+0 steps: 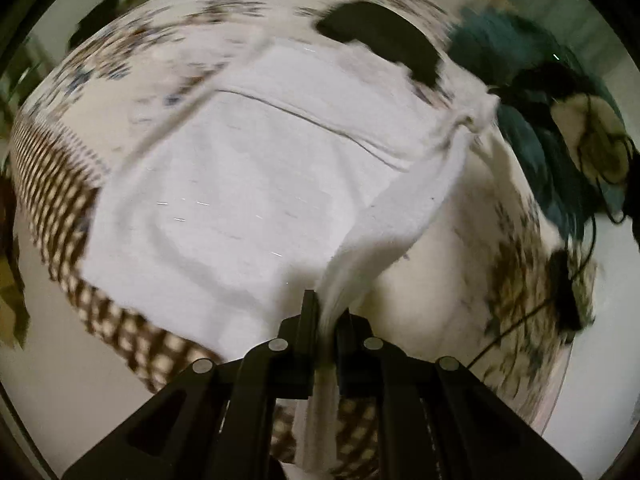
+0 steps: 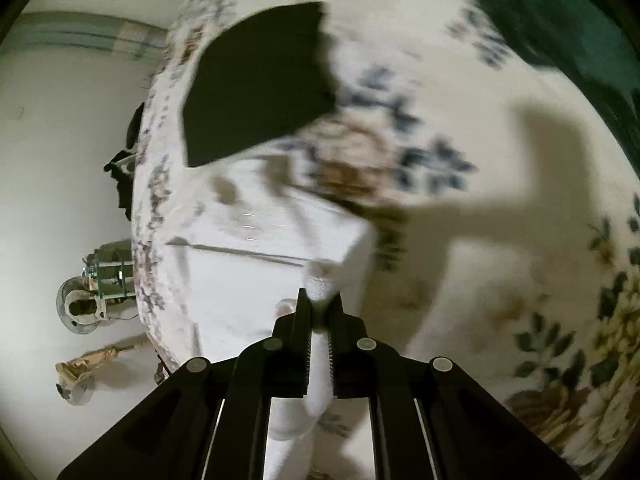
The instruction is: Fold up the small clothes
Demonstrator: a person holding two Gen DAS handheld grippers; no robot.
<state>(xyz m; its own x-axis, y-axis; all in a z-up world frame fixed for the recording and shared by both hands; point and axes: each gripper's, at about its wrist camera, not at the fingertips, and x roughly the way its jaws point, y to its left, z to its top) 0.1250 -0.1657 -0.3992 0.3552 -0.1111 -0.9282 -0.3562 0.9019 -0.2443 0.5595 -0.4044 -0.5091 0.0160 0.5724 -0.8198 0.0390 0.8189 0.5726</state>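
A small white garment (image 1: 240,184) lies spread on a floral bedspread (image 1: 132,52), with a seam line across it. My left gripper (image 1: 326,312) is shut on one edge of the white garment, and the cloth runs up from between its fingers. My right gripper (image 2: 320,308) is shut on another corner of the same white garment (image 2: 256,256), with bunched cloth between the fingers. A folded black garment (image 2: 256,84) lies on the bed beyond the white one; it also shows in the left wrist view (image 1: 380,36).
A dark teal cloth (image 1: 532,128) lies at the right of the bed and also shows in the right wrist view (image 2: 560,12). The bed's checked border (image 1: 52,184) runs along the left. Past the bed edge are a white floor (image 2: 60,152) and a fan (image 2: 80,304).
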